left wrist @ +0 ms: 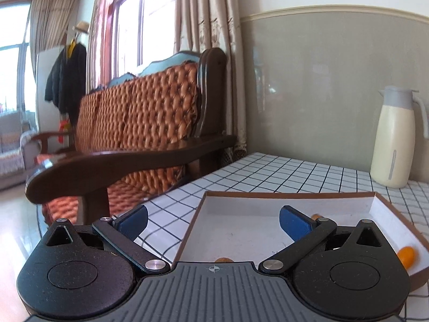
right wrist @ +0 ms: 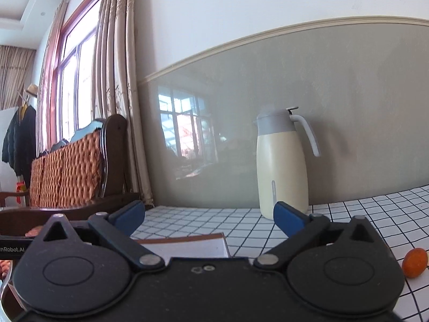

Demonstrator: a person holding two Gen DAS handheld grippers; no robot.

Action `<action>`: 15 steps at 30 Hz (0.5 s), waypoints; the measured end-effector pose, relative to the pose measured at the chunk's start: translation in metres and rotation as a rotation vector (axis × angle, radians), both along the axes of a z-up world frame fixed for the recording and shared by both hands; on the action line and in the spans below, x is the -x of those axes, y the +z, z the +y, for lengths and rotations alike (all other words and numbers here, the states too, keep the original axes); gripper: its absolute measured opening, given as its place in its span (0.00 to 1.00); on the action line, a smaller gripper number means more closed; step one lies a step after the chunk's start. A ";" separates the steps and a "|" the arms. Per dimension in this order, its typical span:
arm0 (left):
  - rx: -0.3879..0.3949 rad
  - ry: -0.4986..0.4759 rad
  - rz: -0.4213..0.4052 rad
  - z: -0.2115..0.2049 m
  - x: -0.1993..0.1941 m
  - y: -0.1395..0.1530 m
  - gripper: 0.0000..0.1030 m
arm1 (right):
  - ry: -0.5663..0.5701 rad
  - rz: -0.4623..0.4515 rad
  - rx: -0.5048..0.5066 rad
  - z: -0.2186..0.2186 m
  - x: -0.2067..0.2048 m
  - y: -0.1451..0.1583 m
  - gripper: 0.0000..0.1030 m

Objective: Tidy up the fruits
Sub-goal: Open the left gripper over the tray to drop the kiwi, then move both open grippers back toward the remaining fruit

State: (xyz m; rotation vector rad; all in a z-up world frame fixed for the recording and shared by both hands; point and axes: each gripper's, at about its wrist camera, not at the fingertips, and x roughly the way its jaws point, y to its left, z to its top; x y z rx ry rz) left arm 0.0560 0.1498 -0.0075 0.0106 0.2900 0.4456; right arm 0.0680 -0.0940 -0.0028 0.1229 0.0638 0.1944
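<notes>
Gaping wide, empty: left gripper [left wrist: 213, 221] over box [left wrist: 268, 201]; right gripper [right wrist: 209, 216], orange fruit [right wrist: 414, 263] rightward.

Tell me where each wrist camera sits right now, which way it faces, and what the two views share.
Left wrist: on the left gripper, low over the shallow box, facing sofa and window; open blue fingers show.
Right wrist: on the right gripper, facing the wall and cream jug; open fingers show, an orange fruit lies at right.
Shared: jug, box, checked tablecloth, sofa, curtains.
</notes>
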 end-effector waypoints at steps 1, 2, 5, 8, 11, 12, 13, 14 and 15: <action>-0.011 -0.004 0.004 -0.003 0.000 0.000 1.00 | 0.004 0.008 0.009 0.002 -0.001 0.000 0.94; -0.015 -0.012 0.013 -0.005 0.000 0.000 1.00 | 0.006 0.018 0.020 0.003 -0.001 -0.001 0.94; -0.003 -0.045 0.052 -0.011 -0.003 -0.001 1.00 | 0.018 0.051 0.047 0.005 -0.001 -0.004 0.94; 0.007 -0.068 0.078 -0.017 -0.004 -0.002 1.00 | 0.028 0.087 0.073 0.006 0.000 -0.006 0.94; 0.014 -0.087 0.096 -0.025 -0.004 -0.003 1.00 | 0.031 0.131 0.090 0.006 0.001 -0.008 0.94; 0.015 -0.094 0.102 -0.027 -0.005 -0.003 1.00 | 0.030 0.145 0.091 0.004 0.001 -0.009 0.94; 0.016 -0.099 0.109 -0.030 -0.006 -0.004 1.00 | 0.029 0.160 0.093 0.003 0.001 -0.010 0.94; 0.016 -0.104 0.117 -0.033 -0.006 -0.005 1.00 | 0.027 0.174 0.093 0.001 0.001 -0.010 0.94; 0.015 -0.110 0.124 -0.035 -0.006 -0.005 1.00 | 0.026 0.187 0.090 -0.001 0.001 -0.011 0.94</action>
